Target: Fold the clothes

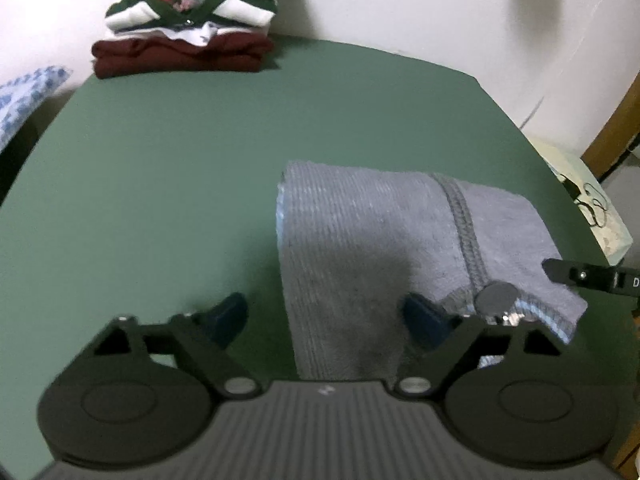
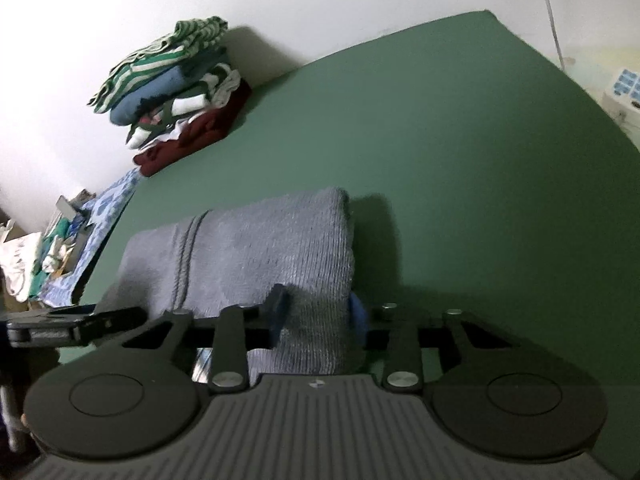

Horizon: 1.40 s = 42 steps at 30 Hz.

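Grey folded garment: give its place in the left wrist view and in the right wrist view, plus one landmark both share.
Left wrist view: the grey folded garment lies right of centre on the green table, running down toward the camera.
Right wrist view: it sits lower centre, its near edge between the right gripper fingers.
Shared landmark: the pile of folded clothes against the white wall, upper left in both.

Green table (image 1: 180,140) bare mid-surface; folded stack (image 1: 188,20) blocks far corner; grey garment (image 1: 360,240) near edge.
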Motion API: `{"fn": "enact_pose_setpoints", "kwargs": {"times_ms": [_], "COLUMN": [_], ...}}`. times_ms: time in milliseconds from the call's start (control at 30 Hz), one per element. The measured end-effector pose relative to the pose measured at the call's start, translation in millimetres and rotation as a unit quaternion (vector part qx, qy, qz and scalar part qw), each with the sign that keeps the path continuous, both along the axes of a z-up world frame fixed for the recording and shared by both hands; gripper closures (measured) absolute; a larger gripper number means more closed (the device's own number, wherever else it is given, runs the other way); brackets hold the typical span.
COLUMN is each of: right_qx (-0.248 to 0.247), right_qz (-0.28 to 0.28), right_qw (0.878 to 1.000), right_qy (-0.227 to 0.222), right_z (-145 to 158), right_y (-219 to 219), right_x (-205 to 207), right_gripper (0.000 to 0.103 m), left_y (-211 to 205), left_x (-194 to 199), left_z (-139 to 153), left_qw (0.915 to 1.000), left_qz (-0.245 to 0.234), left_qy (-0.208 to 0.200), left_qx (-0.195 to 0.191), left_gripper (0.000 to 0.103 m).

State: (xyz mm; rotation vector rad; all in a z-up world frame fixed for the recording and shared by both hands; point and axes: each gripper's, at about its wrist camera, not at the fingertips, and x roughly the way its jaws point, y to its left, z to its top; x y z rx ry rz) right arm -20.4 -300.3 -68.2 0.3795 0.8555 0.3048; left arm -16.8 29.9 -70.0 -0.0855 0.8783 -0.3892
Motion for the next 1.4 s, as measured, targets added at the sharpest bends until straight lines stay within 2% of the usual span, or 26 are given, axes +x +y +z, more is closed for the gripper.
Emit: {"fn": "enact_pose_setpoints", "kwargs": {"times_ms": [100,133,200,233,367,467,567,700,800,900,967,1067,1200,1267,1333,1400], "right_qx": [-0.008,-0.011,-0.016,-0.009,0.002,0.019,0.045,0.026,0.007,-0.023,-0.04,-0.056,-0.069,-0.086,-0.09,-0.085], "right_qz": [0.009,0.011,0.01,0.007,0.008,0.008,0.003,0.009,0.01,0.016,0.025,0.021,0.027,0.035,0.043,0.047], "right_qw": [1.0,1.0,1.0,1.0,1.0,1.0,0.999,1.0,1.0,1.0,0.999,0.998,0.997,0.995,0.995,0.995], "right_qy": [0.001,-0.003,-0.017,-0.02,-0.019,-0.015,-0.009,0.011,0.014,0.005,0.0,-0.004,-0.025,-0.027,-0.025,-0.017], "right_z": [5,8,14,17,20,22,27,21,13,9,9,9,22,23,19,15], "right_y": [3,4,4,3,1,-1,-9,-6,-1,6,10,11,9,14,18,19], "right_x": [-10,-13,-19,-20,-22,-22,-25,-26,-24,-23,-22,-21,-26,-28,-28,-28], "right_gripper": [0.075,0.076,0.082,0.083,0.087,0.088,0.089,0.089,0.089,0.088,0.083,0.072,0.059,0.057,0.058,0.077], "left_y": [0,0,0,0,-1,5,17,18,15,9,6,7,3,2,5,7], "left_x": [1,2,2,1,-5,-6,-11,-12,-9,-12,-16,-19,-27,-28,-26,-28], "left_z": [-4,-5,-7,-5,3,10,16,4,-1,1,1,2,6,5,6,8], "left_qw": [0.9999,0.9999,0.9998,0.9998,0.9995,0.9992,0.9984,0.998,0.9982,0.9988,0.9988,0.9991,0.9992,0.9992,0.9991,0.9987], "left_qz": [0.0,-0.001,-0.003,-0.008,-0.029,-0.027,-0.027,-0.029,-0.026,-0.042,-0.045,-0.036,-0.038,-0.039,-0.031,-0.028], "left_qy": [0.01,0.014,0.018,0.016,0.008,0.018,0.026,0.042,0.039,0.022,0.015,0.018,0.012,0.011,0.02,0.022], "left_qx": [-0.004,-0.006,-0.008,-0.007,-0.006,-0.025,-0.044,-0.038,-0.037,-0.013,-0.004,-0.012,-0.009,-0.008,-0.024,-0.036], "left_gripper": [0.023,0.028,0.043,0.055,0.074,0.089,0.089,0.089,0.089,0.089,0.089,0.09,0.093,0.093,0.094,0.095]}}
